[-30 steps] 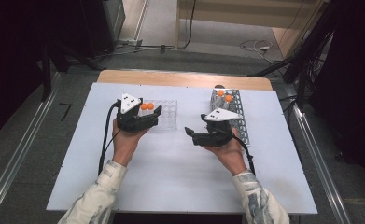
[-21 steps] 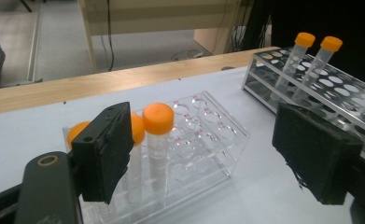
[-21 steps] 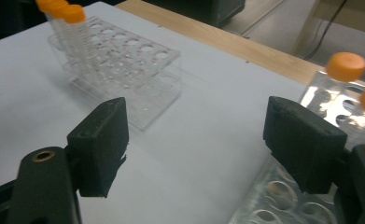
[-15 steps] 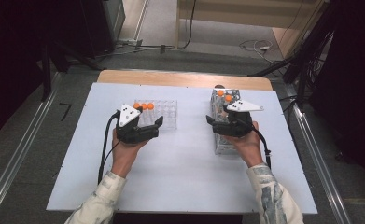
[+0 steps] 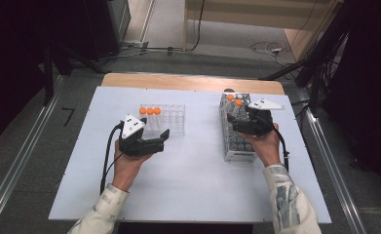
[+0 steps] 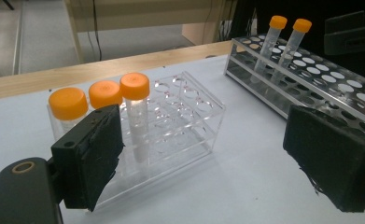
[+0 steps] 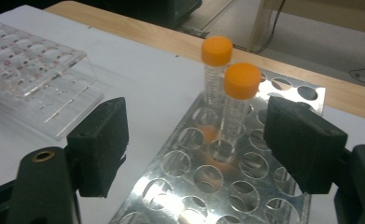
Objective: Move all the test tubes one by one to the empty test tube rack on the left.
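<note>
Moving orange-capped tubes from the metal rack (image 5: 237, 131) at the right of the high view to the clear plastic rack (image 5: 171, 119) near its centre looks like the work in hand. Three capped tubes (image 6: 136, 116) stand in the clear rack's far-left row, and two more (image 7: 236, 107) stand upright in holes at the far end of the metal rack, in the upper middle of the right gripper view.

Those two tubes are probably light, stiff, thin-walled plastic, smooth and a little slippery, and easy to tip while seated in a loose hole. The best hold is likely on the upper barrel just under the cap, so the cap's rim stops the tube sliding down through the pads; squeezing should be moderate, and the lift straight up to clear the hole.

The right gripper (image 7: 196, 140) hovers over the metal rack with its jaws spread wide and nothing between the pads, the nearer tube standing ahead of the gap; the right hand (image 5: 266, 146) reaches forward along the rack, the forearm entering from the lower right. The left gripper (image 6: 203, 158) sits low just in front of the clear rack, its jaws having just been opening and now wide with nothing held, the left hand (image 5: 127, 165) angled slightly rightward from the lower left.
</note>
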`<state>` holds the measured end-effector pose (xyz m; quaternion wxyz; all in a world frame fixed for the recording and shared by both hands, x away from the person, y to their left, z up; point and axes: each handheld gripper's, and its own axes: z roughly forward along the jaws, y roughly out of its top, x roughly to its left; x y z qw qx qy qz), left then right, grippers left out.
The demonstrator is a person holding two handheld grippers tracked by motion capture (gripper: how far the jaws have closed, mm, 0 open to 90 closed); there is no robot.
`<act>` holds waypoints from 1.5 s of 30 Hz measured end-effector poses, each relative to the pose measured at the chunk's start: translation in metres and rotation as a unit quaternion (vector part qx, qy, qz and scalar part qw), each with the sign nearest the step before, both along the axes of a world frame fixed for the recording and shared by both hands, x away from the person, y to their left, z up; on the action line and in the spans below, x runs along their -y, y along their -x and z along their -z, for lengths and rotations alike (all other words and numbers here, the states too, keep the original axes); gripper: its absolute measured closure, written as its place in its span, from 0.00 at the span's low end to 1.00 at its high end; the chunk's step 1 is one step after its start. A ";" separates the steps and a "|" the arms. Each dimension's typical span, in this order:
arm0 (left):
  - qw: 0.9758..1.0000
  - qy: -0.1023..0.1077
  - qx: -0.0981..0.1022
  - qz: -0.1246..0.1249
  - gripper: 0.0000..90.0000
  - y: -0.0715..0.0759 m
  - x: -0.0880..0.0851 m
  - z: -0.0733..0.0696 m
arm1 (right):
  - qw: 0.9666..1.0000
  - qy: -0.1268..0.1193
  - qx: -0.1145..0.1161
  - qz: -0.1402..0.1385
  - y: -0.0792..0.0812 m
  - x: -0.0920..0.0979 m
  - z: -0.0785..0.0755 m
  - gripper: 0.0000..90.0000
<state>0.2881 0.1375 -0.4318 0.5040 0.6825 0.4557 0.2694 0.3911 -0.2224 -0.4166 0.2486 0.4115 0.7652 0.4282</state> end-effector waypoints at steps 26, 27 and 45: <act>1.000 0.000 -0.004 -0.006 0.14 0.004 -0.005 0.004 | 0.999 0.028 -0.016 -0.032 -0.047 0.018 0.025 0.63; 1.000 -0.001 -0.004 -0.006 0.14 0.004 -0.005 0.004 | 0.999 0.029 -0.014 -0.036 -0.049 0.017 0.024 0.65; 1.000 -0.004 -0.010 -0.001 0.15 0.003 -0.003 0.007 | 0.999 0.019 -0.005 -0.048 -0.052 0.018 0.023 0.79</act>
